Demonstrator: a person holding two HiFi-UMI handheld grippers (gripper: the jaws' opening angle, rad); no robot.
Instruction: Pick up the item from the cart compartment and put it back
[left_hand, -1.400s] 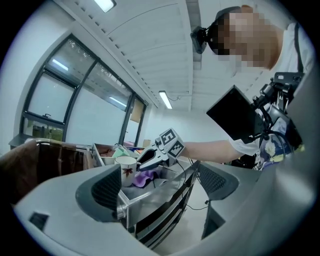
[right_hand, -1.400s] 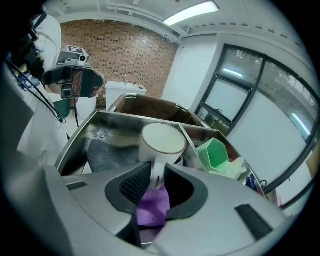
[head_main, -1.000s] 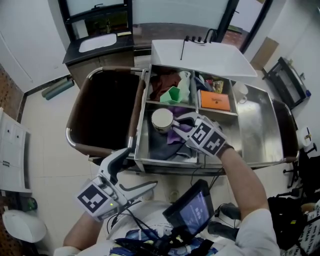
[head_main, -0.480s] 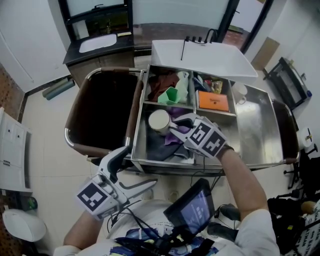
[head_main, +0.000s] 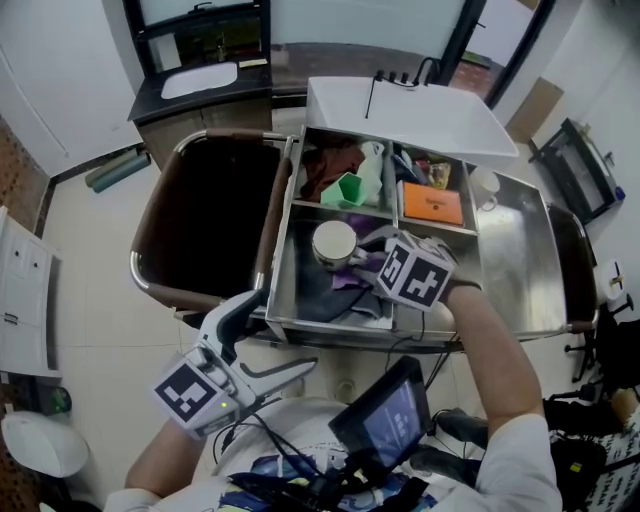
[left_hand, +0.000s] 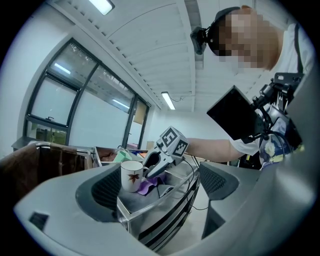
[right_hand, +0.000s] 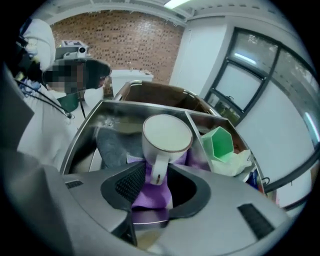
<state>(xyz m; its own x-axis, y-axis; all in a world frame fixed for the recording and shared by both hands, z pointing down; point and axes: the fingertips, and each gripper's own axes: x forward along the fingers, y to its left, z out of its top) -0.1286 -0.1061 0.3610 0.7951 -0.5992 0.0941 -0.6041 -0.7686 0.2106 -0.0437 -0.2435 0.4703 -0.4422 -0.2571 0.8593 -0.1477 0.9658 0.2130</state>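
A white mug (head_main: 334, 242) with a gold rim stands upright in the cart's front-left compartment (head_main: 330, 322), on a purple cloth (head_main: 352, 277) and a grey cloth (head_main: 315, 295). My right gripper (head_main: 362, 262) reaches in from the right. In the right gripper view the mug (right_hand: 167, 134) has its handle between the jaws of the right gripper (right_hand: 159, 182). The jaws are opening, with a gap showing beside the handle. My left gripper (head_main: 270, 340) hangs open and empty below the cart's front edge. It looks up at the mug (left_hand: 131, 176).
The back compartments hold a green cup (head_main: 347, 188), reddish cloth and an orange box (head_main: 430, 202). A brown bag (head_main: 205, 215) hangs on the cart's left end. A white lid (head_main: 400, 115) stands open at the back. A tablet (head_main: 385, 420) hangs at my chest.
The right gripper's jaws have spread apart around the mug's handle. The mug stays in the same compartment, a little further right. The left gripper has not moved.
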